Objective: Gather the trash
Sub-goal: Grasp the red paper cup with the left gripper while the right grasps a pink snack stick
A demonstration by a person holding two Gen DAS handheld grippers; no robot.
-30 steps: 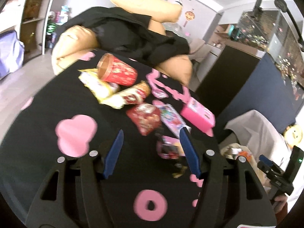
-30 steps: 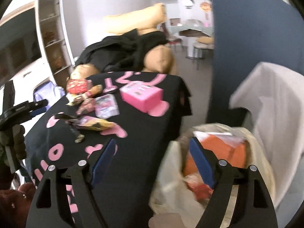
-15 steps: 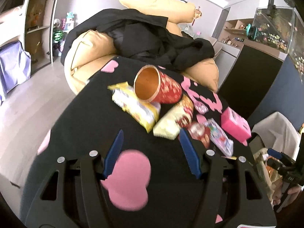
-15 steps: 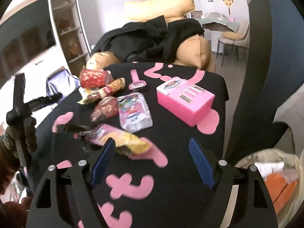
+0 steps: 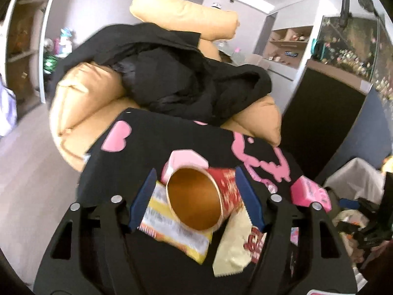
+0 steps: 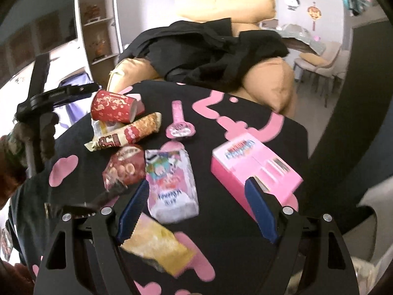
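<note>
**Closing on a tipped cup, with wrappers underneath**

Reaching across the black tablecloth, you have your left gripper straddling a red paper cup lying on its side, mouth toward you; its jaws have just been opening and stand apart, pads not yet on the cup. Squeeze hard and the thin wall may buckle, or the cup could roll off the yellow wrapper beneath. Your right gripper hovers spread and empty over a pink-and-white snack packet, beside a pink box. Print on cup, packet and box is too blurred to read.
</note>
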